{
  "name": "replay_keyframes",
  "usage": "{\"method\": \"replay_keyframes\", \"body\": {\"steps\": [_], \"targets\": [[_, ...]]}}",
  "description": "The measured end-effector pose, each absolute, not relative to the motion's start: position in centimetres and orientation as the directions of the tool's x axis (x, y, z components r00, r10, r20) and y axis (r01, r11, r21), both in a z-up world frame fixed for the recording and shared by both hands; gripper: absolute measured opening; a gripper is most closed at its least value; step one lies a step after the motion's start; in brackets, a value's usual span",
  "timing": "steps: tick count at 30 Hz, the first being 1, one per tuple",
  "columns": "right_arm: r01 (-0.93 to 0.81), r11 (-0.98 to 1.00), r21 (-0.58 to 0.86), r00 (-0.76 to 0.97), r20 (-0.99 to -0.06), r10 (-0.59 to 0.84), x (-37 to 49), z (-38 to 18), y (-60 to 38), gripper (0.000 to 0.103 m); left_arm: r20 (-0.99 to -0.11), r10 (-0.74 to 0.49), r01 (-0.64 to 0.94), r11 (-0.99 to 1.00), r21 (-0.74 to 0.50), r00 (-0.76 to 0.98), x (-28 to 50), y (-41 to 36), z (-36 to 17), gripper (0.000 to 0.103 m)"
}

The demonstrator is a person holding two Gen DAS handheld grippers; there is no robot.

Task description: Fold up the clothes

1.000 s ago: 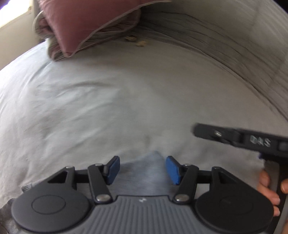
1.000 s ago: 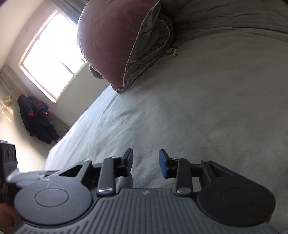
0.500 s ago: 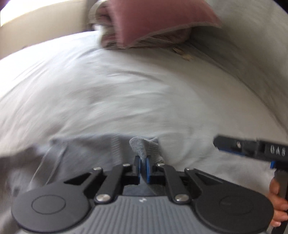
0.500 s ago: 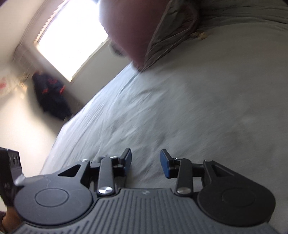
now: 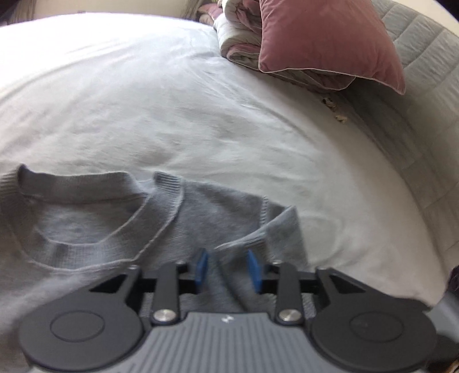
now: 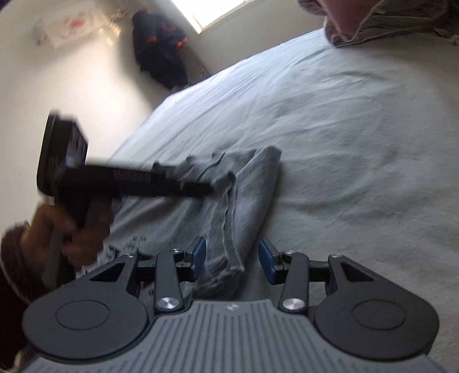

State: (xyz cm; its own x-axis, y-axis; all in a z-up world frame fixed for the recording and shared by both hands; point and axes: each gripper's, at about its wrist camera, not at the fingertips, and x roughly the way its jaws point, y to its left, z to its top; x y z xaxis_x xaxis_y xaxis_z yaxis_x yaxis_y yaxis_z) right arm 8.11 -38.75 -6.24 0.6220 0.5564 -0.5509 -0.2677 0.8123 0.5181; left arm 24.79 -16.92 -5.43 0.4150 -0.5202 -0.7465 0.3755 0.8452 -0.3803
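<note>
A grey knit sweater (image 5: 86, 229) lies on the pale bed sheet (image 5: 200, 100), its ribbed collar to the left. My left gripper (image 5: 228, 268) is open just above it, with a ridge of sleeve fabric running between the blue pads (image 5: 202, 265). In the right wrist view the sweater (image 6: 249, 183) shows as a folded strip. My right gripper (image 6: 231, 261) is open with the strip's near end lying between its fingers. There the left gripper (image 6: 205, 188), held by a hand (image 6: 71, 229), has its tip at the sweater's far fold.
A pink pillow (image 5: 330, 43) rests on a folded blanket (image 5: 238, 43) at the bed's far side, beside a grey quilted headboard (image 5: 416, 86). A dark jacket (image 6: 160, 51) hangs on the wall by a window (image 6: 218, 14).
The left gripper shut on sweater fabric half a second ago and has now opened over it. Both views have swung, bringing the sweater fully into sight. The right gripper stayed open.
</note>
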Motion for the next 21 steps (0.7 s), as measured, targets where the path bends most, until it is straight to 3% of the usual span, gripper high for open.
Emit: {"method": "replay_keyframes", "body": {"steps": [2, 6, 9, 13, 15, 21], "targets": [[-0.278, 0.826, 0.490, 0.611, -0.574, 0.545, 7.9, -6.3, -38.3, 0.043, -0.752, -0.533, 0.381, 0.836, -0.395, 0.389, 24.9, -17.4, -5.4, 0.042], [-0.310, 0.829, 0.465, 0.602, -0.580, 0.550, 7.2, -6.0, -38.1, 0.024, -0.769, -0.521, 0.345, 0.846, -0.407, 0.370, 25.7, -18.1, -5.4, 0.042], [-0.344, 0.824, 0.451, 0.600, -0.569, 0.562, 6.7, -5.6, -38.1, 0.014, -0.794, -0.500, 0.305, 0.860, -0.409, 0.346, 26.4, -18.4, -5.4, 0.042], [-0.384, 0.810, 0.444, 0.598, -0.549, 0.584, 6.6, -5.3, -37.6, 0.014, -0.799, -0.501, 0.269, 0.862, -0.429, 0.331, 26.8, -18.2, -4.7, 0.046], [-0.405, 0.802, 0.438, 0.598, -0.537, 0.595, 6.5, -5.0, -37.2, 0.014, -0.806, -0.489, 0.257, 0.870, -0.421, 0.332, 26.8, -18.3, -4.8, 0.058], [-0.437, 0.798, 0.416, 0.584, -0.544, 0.603, 6.6, -4.7, -35.9, 0.014, -0.827, -0.453, 0.222, 0.890, -0.398, 0.334, 26.9, -18.3, -5.2, 0.059]]}}
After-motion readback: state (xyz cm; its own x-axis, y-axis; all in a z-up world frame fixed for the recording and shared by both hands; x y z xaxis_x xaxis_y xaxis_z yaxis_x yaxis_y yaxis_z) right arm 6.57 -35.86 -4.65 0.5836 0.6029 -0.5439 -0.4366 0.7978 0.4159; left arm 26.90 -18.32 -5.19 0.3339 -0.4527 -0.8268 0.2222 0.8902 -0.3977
